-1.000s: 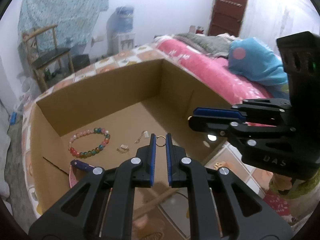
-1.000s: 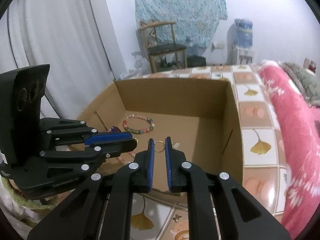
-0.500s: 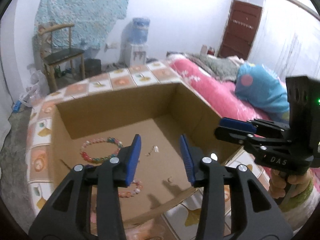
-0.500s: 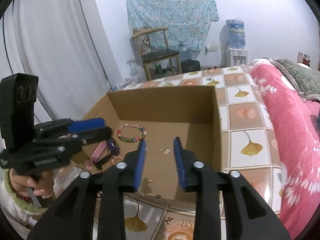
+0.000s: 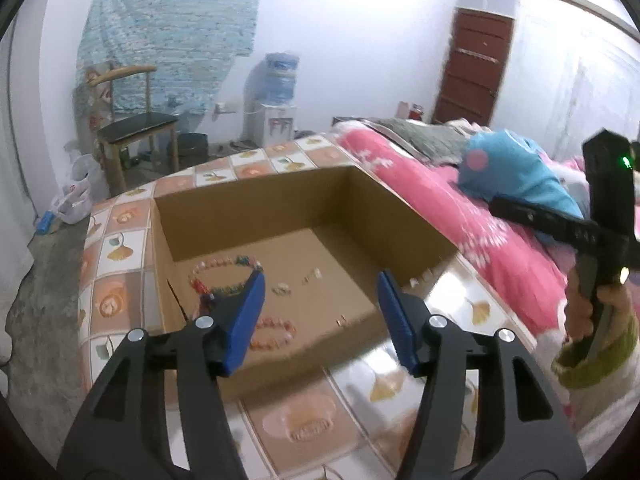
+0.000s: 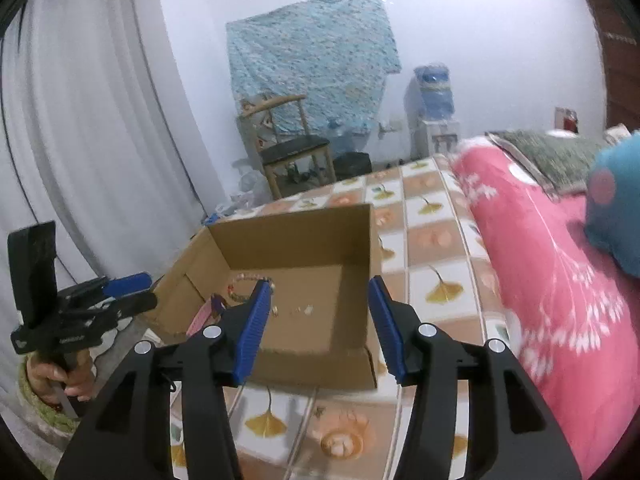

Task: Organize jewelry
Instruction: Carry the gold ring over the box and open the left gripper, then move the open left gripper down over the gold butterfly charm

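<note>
An open cardboard box (image 5: 256,200) stands on a tiled surface; it also shows in the right wrist view (image 6: 296,236). Inside lie a multicoloured bead bracelet (image 5: 222,276), a pink bead bracelet (image 5: 272,334), and small gold pieces (image 5: 282,289). A pink and purple band (image 6: 206,312) lies at the box's left side. My left gripper (image 5: 320,312) is open and empty, held back above the box's near edge. My right gripper (image 6: 318,320) is open and empty, above the box's near wall. Each gripper shows from the side in the other view.
The tiled surface (image 6: 436,240) has ginkgo-leaf patterns. A pink bedspread (image 5: 460,220) with a blue pillow (image 5: 516,168) lies to the right. A wooden chair (image 5: 132,120) and a water dispenser (image 5: 276,100) stand by the far wall. A white curtain (image 6: 80,140) hangs left.
Both grippers were shut on small gold rings over the box a second ago. Both have opened wide, and pulled back and up away from the box.
</note>
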`<action>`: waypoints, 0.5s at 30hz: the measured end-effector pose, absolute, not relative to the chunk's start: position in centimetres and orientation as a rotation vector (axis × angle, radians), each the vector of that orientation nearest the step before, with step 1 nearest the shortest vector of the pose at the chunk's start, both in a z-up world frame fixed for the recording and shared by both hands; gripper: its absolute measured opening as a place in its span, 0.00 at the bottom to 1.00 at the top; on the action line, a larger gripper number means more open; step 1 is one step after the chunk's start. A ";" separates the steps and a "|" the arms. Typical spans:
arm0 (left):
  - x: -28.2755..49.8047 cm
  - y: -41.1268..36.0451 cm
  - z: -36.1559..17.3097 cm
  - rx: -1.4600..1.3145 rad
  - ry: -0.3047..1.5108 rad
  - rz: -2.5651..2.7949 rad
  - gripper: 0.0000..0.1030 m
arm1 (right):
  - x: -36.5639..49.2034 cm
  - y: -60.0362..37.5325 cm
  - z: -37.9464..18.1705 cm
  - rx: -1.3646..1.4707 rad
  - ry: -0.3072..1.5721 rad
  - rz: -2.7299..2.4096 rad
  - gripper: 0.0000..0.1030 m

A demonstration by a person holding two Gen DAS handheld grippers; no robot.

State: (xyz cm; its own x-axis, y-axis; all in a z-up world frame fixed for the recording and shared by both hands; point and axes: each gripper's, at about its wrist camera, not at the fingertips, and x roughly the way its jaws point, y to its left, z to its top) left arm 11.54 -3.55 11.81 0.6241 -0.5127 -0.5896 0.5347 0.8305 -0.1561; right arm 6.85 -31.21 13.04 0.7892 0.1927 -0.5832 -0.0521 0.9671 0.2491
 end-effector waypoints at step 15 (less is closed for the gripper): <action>7.8 -9.5 4.8 0.143 0.789 -0.766 0.63 | 4.8 -31.1 4.8 0.252 0.881 0.092 0.49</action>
